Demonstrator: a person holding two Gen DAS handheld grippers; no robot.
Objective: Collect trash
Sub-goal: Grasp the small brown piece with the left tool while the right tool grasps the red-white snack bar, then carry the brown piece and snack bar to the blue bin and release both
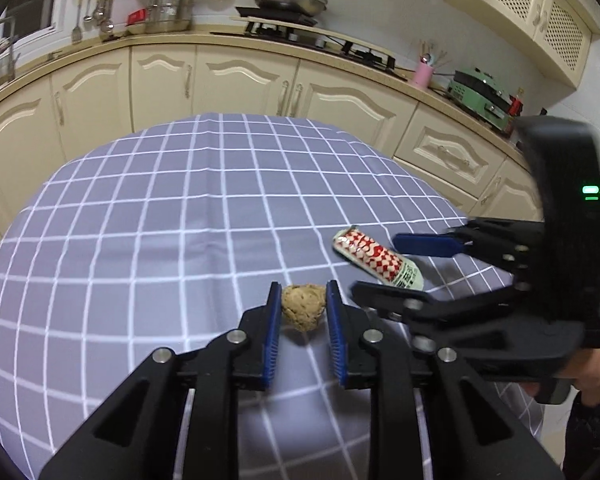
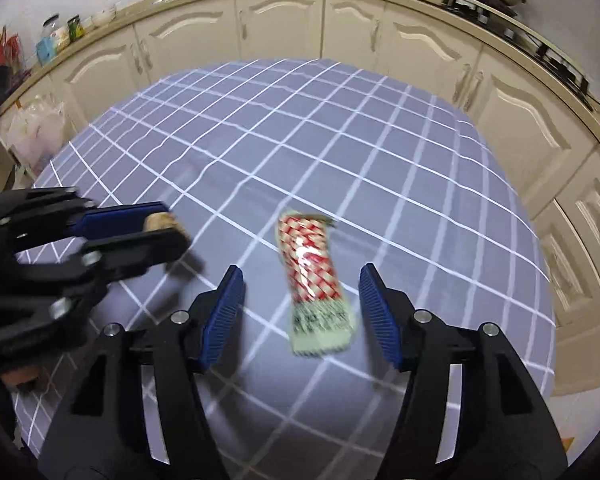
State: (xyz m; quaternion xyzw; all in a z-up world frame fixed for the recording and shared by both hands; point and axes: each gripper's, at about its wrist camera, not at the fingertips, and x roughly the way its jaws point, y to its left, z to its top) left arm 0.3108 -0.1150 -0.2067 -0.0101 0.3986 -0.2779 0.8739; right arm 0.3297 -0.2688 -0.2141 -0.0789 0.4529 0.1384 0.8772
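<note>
A brown crumpled lump (image 1: 303, 307) lies on the checked tablecloth (image 1: 160, 216). My left gripper (image 1: 303, 294) stands around it, jaws a little apart on either side, pads close to it. A red-and-white snack wrapper (image 2: 314, 280) lies flat on the cloth; it also shows in the left wrist view (image 1: 376, 258). My right gripper (image 2: 302, 284) is open wide with the wrapper between its fingers. In the right wrist view the left gripper (image 2: 168, 226) shows at the left with the lump (image 2: 158, 221) between its fingers.
The round table (image 2: 380, 140) is covered by the grey checked cloth. Cream kitchen cabinets (image 1: 240, 80) curve behind it, with pans and a stove (image 1: 288, 0) on the counter. A white plastic bag (image 2: 36, 128) sits by the cabinets at the left.
</note>
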